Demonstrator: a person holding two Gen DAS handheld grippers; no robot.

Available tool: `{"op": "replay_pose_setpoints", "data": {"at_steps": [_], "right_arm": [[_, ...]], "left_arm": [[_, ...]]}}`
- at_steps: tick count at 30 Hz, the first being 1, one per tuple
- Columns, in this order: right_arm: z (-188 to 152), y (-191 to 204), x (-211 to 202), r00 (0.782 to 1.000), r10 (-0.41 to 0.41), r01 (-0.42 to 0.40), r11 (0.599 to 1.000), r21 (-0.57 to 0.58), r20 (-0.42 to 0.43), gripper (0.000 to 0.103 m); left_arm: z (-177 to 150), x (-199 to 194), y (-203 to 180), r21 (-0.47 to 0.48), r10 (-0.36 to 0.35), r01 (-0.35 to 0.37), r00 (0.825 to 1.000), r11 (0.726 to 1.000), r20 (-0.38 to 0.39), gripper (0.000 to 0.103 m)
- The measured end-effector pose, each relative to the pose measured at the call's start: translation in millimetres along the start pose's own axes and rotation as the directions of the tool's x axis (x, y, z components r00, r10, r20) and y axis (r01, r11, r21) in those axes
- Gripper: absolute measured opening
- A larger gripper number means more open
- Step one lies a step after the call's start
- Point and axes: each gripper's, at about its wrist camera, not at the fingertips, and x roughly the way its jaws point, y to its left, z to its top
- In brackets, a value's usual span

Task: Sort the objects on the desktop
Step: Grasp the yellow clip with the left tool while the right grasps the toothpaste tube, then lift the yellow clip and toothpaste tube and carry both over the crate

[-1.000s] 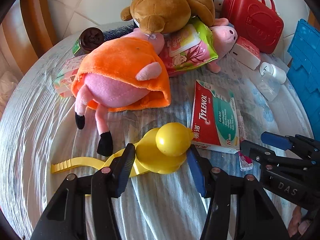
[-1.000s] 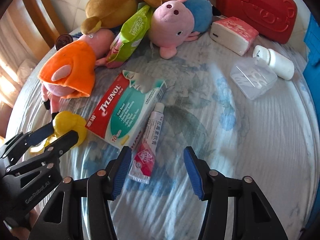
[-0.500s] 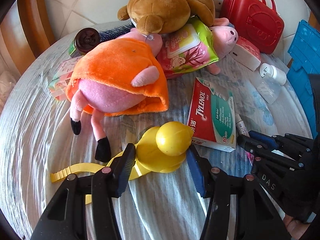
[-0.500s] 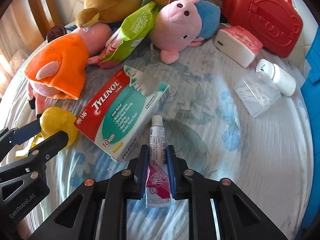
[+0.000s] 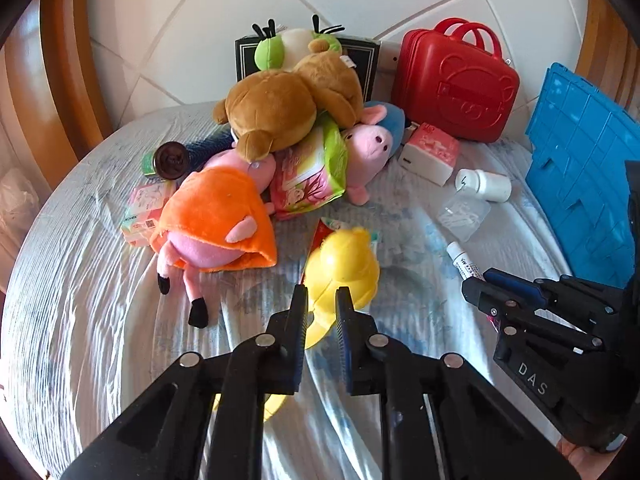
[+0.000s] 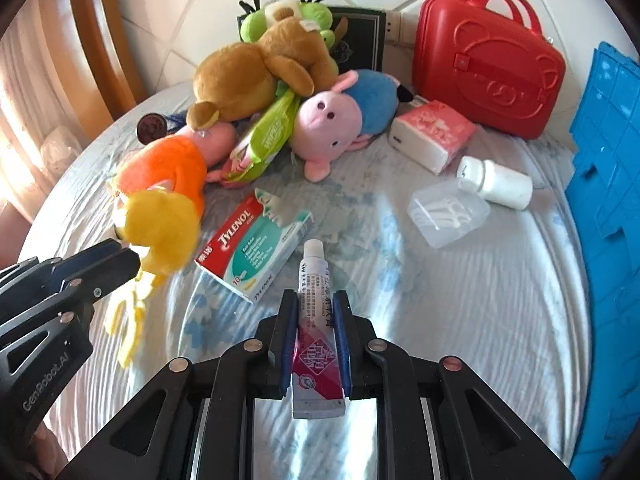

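Clamping one yellow duck [image 5: 340,268] in left tongs [image 5: 322,316], one ointment tube [image 6: 316,320] in right tongs [image 6: 316,320], four plush toys [image 5: 280,112].

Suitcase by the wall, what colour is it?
Red; the suitcase shows best in the right wrist view.

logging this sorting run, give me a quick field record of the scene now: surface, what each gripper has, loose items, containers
surface: round table under a pale floral cover
left gripper: shut on yellow duck toy
right gripper: shut on ointment tube
medicine: Tylenol box, white pill bottle
other loose items: clear floss-pick box, tissue pack, green wipes pack
plush pile: brown bear, pink pig in blue, pig in orange
containers: red case at back, blue crate at right edge
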Motion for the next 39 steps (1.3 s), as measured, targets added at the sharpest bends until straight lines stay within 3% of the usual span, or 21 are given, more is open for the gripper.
{"op": "replay_pose_setpoints", "data": {"at_steps": [3,6,7,9,12,19,26,28,30,35,39], "right_arm": [[2,-9,-24,0.999,-0.003,0.003,1.000,0.000,0.033,0.018],[-2,-20,-35,0.999,-0.003,0.003,1.000,0.011,0.040,0.018],[-6,-22,-36,0.999,-0.002,0.001,1.000,0.015,0.037,0.018],[-13,-26,-34,1.000,0.002,-0.002,1.000,0.025,0.022,0.018],[-27,-32,-24,1.000,0.010,-0.010,0.999,0.042,-0.009,0.018],[-53,-45,1,0.997,0.009,-0.002,0.996,0.091,-0.071,0.018],[-60,-65,8,0.997,-0.019,0.029,0.991,0.133,-0.080,0.018],[-61,-68,12,0.996,-0.018,0.029,0.990,0.136,-0.086,0.018],[-62,-69,16,0.996,-0.013,0.025,0.990,0.136,-0.088,0.018],[-56,-62,10,0.998,0.006,0.002,0.993,0.118,-0.065,0.018],[-45,-57,-7,1.000,0.008,-0.006,0.995,0.097,-0.021,0.018]], "left_arm": [[2,-11,-6,-0.014,-0.016,0.016,1.000,1.000,0.010,0.014],[-1,-10,-9,-0.009,-0.038,0.037,0.999,0.999,-0.039,0.018],[-3,-6,-11,0.002,-0.029,0.029,0.998,1.000,-0.062,0.022],[-9,1,-15,0.022,-0.022,0.024,0.996,0.999,-0.090,0.046],[-22,9,-21,0.038,-0.035,0.039,0.993,0.999,-0.111,0.063],[-41,47,-45,0.089,-0.066,0.084,0.979,0.993,-0.194,0.064],[-35,80,-63,0.083,-0.085,0.102,0.979,0.991,-0.185,0.064],[-36,86,-70,0.108,-0.063,0.083,0.983,0.991,-0.174,0.049],[-37,82,-76,0.145,-0.047,0.068,0.988,0.987,-0.144,0.036],[-29,68,-77,0.147,-0.036,0.054,0.992,0.988,-0.124,0.036],[-12,37,-78,0.149,-0.035,0.042,0.998,0.988,-0.051,0.036]]}}
